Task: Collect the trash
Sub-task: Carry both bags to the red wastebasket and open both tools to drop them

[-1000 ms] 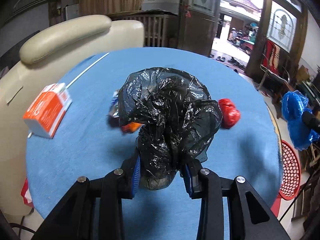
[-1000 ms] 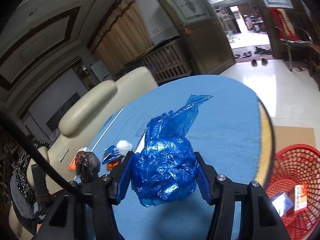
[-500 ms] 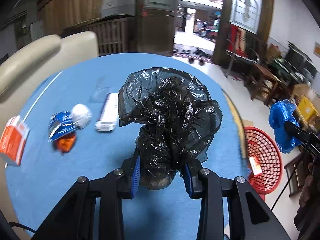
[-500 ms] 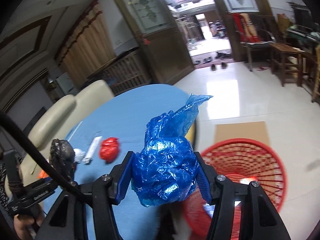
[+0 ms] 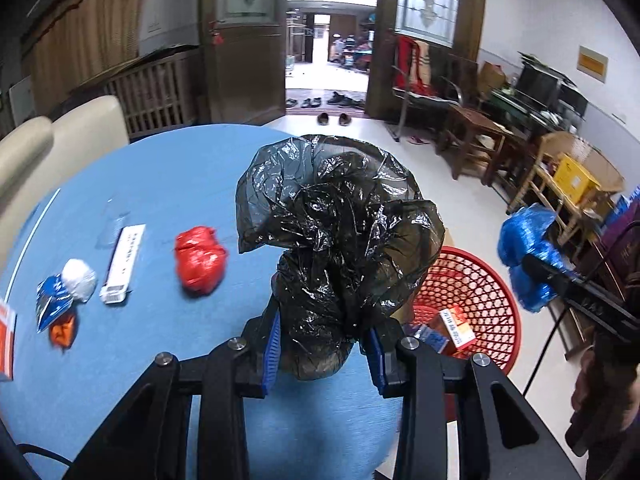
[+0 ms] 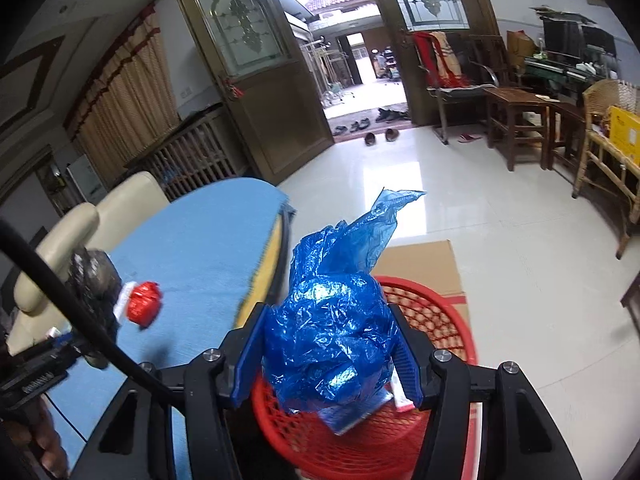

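Observation:
My left gripper (image 5: 322, 354) is shut on a crumpled black plastic bag (image 5: 340, 240), held above the right part of the blue round table (image 5: 168, 176). My right gripper (image 6: 326, 354) is shut on a crumpled blue plastic bag (image 6: 330, 332), held over the red mesh basket (image 6: 432, 320) on the floor. The basket also shows in the left wrist view (image 5: 476, 292), with small cartons in it. On the table lie a red crumpled bag (image 5: 200, 258), a white box (image 5: 122, 258), a white ball (image 5: 79, 280), a blue wrapper (image 5: 52, 306) and an orange scrap (image 5: 62, 332).
A cream sofa (image 5: 52, 144) stands behind the table at left. A flat cardboard sheet (image 6: 420, 260) lies on the white floor under the basket. Wooden tables and chairs (image 6: 520, 120) line the right wall. An open doorway (image 5: 326, 60) is straight ahead.
Both grippers have swung right with their bags. The right gripper has moved from beside the table to over the red basket. The left gripper now sees the basket close by.

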{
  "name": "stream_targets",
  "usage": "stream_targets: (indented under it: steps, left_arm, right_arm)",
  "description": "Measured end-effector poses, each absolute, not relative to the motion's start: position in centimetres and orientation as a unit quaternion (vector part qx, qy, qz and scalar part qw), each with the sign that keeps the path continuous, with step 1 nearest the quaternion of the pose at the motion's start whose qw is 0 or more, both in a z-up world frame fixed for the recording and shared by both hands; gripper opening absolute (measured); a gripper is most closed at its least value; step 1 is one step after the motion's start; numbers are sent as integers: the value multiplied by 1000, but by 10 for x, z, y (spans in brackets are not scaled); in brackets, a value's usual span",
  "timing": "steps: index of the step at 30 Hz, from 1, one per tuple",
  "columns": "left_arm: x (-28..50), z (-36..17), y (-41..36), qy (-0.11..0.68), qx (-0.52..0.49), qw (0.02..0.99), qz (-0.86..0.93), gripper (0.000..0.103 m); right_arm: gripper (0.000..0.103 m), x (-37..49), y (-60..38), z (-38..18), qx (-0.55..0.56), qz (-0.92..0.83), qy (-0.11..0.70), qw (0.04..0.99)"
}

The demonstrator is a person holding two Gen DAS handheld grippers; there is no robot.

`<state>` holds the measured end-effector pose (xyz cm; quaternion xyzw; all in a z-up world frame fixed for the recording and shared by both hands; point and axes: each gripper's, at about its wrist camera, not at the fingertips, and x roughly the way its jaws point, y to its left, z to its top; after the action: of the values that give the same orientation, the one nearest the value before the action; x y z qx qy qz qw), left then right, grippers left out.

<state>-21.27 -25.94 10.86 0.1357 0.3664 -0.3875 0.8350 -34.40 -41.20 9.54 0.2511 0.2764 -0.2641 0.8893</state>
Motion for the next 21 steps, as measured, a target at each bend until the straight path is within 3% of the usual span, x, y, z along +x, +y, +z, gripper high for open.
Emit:
stream_targets:
  steps: [14, 17, 19, 21]
  left_arm:
    - [-226, 109, -292, 367, 157, 823, -404, 38]
    - [-227, 109, -298, 367, 160, 821, -407, 38]
    - [-228, 108, -304, 368, 162, 818, -410, 38]
    - [-228, 107, -311, 371, 165, 815, -414, 38]
  right_arm:
    - [63, -344, -438, 42, 261, -278, 341, 859]
    - [68, -339, -439, 33, 266, -274, 359, 852]
    - [79, -339, -439, 30, 263, -278, 364, 849]
    - [79, -342, -440, 31, 265, -281, 360, 849]
